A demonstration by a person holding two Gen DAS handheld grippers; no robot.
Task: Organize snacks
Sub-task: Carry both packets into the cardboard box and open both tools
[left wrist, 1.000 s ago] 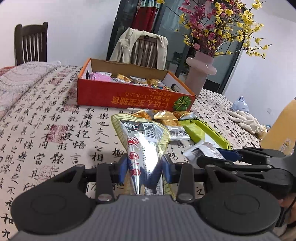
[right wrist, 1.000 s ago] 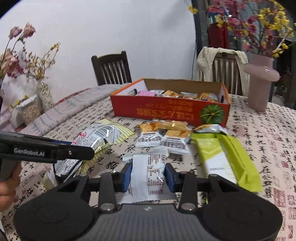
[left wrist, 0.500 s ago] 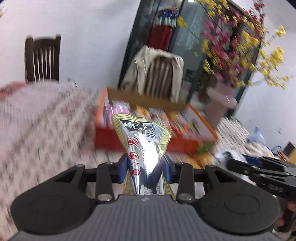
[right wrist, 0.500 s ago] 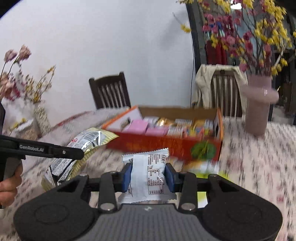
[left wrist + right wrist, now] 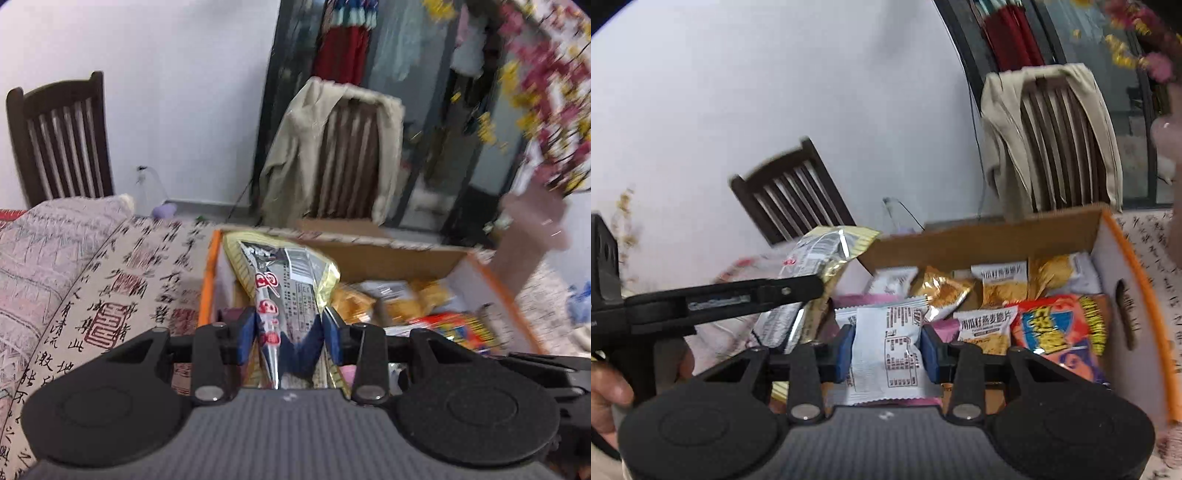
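My left gripper (image 5: 290, 334) is shut on a silver and gold snack bag (image 5: 284, 280), held upright over the left end of the orange cardboard box (image 5: 208, 280). My right gripper (image 5: 886, 349) is shut on a small white snack packet (image 5: 886, 354), held over the same box (image 5: 1130, 280). Several snack packs lie inside the box, among them a red and yellow bag (image 5: 1058, 332) and gold packets (image 5: 942, 291). In the right wrist view the left gripper's fingers (image 5: 786, 290) and its silver and gold bag (image 5: 816, 258) hang at the left, with a hand (image 5: 605, 391) on its handle.
The table wears a cloth with calligraphy print (image 5: 110, 295). A pink vase (image 5: 532, 236) with flowers stands right of the box. Behind the table are a dark wooden chair (image 5: 59, 140) and another chair draped with a beige jacket (image 5: 332, 155).
Both grippers have lifted their packets off the table and travelled forward to the box, which now fills the lower part of both views. Their grips stayed the same.
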